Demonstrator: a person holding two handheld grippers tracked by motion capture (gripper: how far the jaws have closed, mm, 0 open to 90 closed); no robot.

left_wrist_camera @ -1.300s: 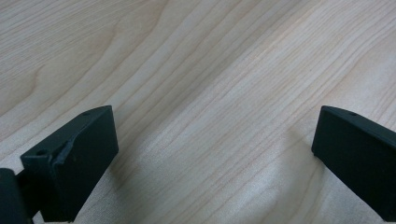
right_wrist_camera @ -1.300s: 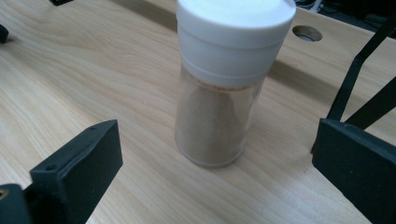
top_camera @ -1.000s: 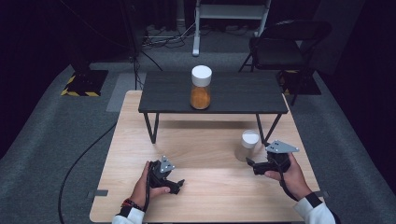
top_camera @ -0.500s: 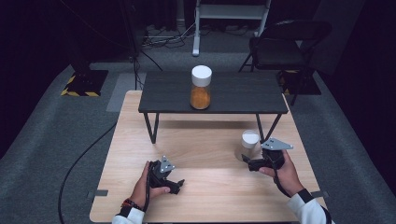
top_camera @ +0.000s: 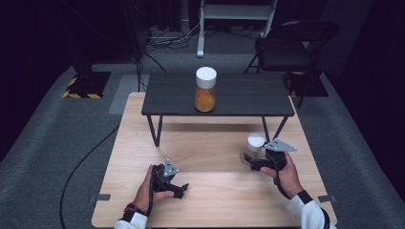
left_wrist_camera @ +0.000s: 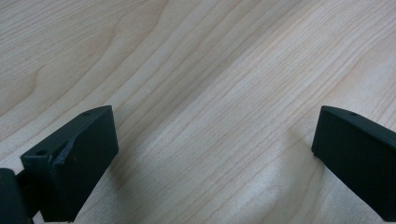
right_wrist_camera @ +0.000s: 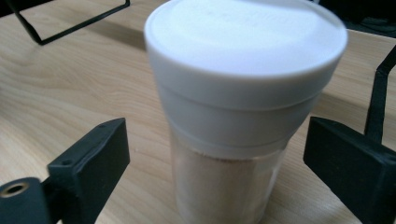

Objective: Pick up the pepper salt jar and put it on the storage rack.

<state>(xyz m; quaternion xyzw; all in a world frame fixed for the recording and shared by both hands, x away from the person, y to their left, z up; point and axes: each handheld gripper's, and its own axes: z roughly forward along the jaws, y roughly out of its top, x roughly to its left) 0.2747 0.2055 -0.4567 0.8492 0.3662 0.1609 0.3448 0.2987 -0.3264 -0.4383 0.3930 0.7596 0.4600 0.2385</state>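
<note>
A small clear jar (top_camera: 255, 143) with a white lid and pale powder stands upright on the wooden table (top_camera: 210, 162) at the right. My right gripper (top_camera: 250, 160) reaches it from the near right. In the right gripper view the jar (right_wrist_camera: 243, 93) stands between the two jaws, with a gap on each side. The jaws have just been closing around it and the pads do not press on it. My left gripper (top_camera: 181, 189) rests low at the front left, its jaws (left_wrist_camera: 215, 126) wide apart over bare wood.
A low black table (top_camera: 167, 95) on thin metal legs stands across the far half of the wooden table. A taller white-lidded jar of orange powder (top_camera: 205, 90) sits on it. A black chair (top_camera: 291, 47) and cables lie beyond on the grey floor.
My right gripper has slid left and lower toward the small jar, so its jaws now flank it. The left gripper has stayed put.
</note>
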